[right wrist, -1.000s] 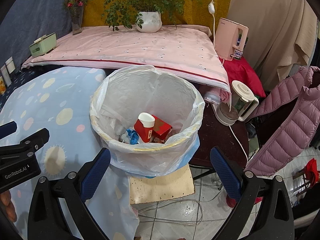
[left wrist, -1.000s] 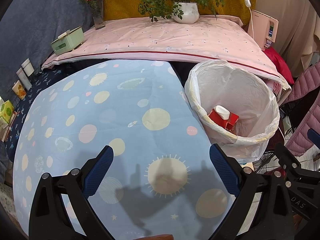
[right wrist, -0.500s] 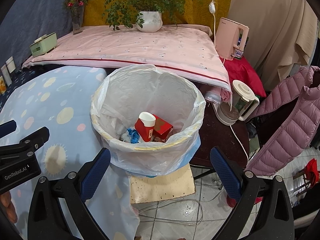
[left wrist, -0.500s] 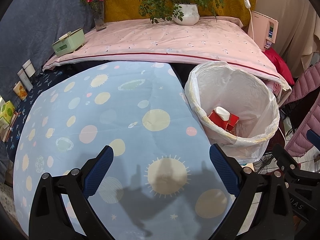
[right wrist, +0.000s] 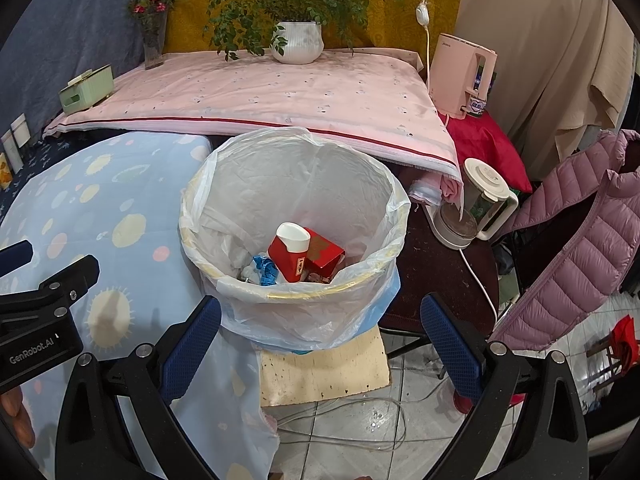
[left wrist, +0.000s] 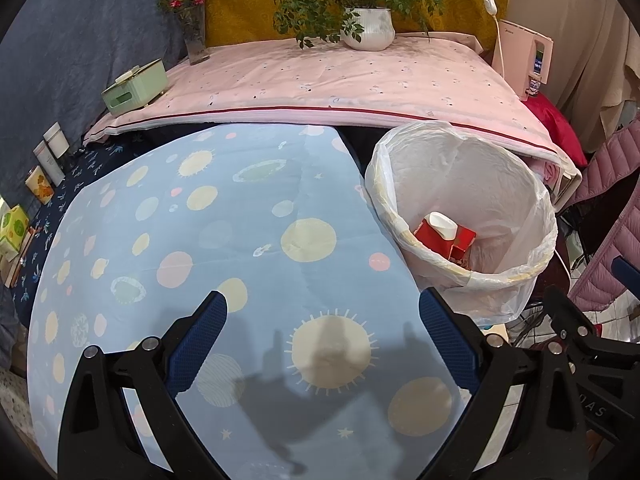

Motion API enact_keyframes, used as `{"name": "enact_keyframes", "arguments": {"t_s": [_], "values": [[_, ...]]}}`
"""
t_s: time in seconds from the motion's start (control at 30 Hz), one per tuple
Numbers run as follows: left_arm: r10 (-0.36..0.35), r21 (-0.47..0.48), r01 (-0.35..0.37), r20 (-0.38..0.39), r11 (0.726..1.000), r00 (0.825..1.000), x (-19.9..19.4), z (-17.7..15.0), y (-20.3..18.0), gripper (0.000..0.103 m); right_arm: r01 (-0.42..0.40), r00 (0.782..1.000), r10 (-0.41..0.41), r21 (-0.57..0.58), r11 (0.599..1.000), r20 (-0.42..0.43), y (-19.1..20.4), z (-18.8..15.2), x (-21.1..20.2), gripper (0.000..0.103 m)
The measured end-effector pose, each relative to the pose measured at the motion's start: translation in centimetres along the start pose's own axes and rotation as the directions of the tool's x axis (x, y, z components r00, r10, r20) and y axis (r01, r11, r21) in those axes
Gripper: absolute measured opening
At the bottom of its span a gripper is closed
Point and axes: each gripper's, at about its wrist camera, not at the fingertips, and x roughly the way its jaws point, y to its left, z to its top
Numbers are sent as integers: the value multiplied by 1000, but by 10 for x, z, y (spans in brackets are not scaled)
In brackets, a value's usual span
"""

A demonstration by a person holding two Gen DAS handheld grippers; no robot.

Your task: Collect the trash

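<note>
A bin lined with a white plastic bag (right wrist: 224, 184) (left wrist: 516, 184) stands beside the table. Inside lie a red carton with a white cap (right wrist: 290, 254) (left wrist: 438, 228), a second red box (right wrist: 326, 254) and blue crumpled trash (right wrist: 264, 270). My left gripper (left wrist: 322, 334) hovers open over the blue spotted tablecloth (left wrist: 200, 240), nothing between its fingers. My right gripper (right wrist: 320, 338) is open and empty in front of the bin, above its near rim. The left gripper's body shows at the left edge of the right wrist view.
A pink-covered table (right wrist: 260, 92) behind holds a potted plant (right wrist: 296, 40), a flower vase (right wrist: 152, 46) and a green tissue box (right wrist: 86, 90). A pink appliance (right wrist: 464, 76), a kettle (right wrist: 476, 208) and a mauve puffer jacket (right wrist: 580, 248) stand right of the bin. Cables (right wrist: 360, 424) lie on the floor.
Both views have shifted only slightly; the bin sits a touch closer in the right wrist view. Both grippers stay open and empty.
</note>
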Motion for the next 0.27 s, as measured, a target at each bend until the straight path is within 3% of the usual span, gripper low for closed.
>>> {"name": "enact_keyframes", "arguments": {"t_s": [0.27], "values": [[-14, 12, 14, 1, 1000, 1000, 2, 1, -1, 92, 2, 1000, -2, 11, 1000, -1, -4, 1, 1, 96]]}}
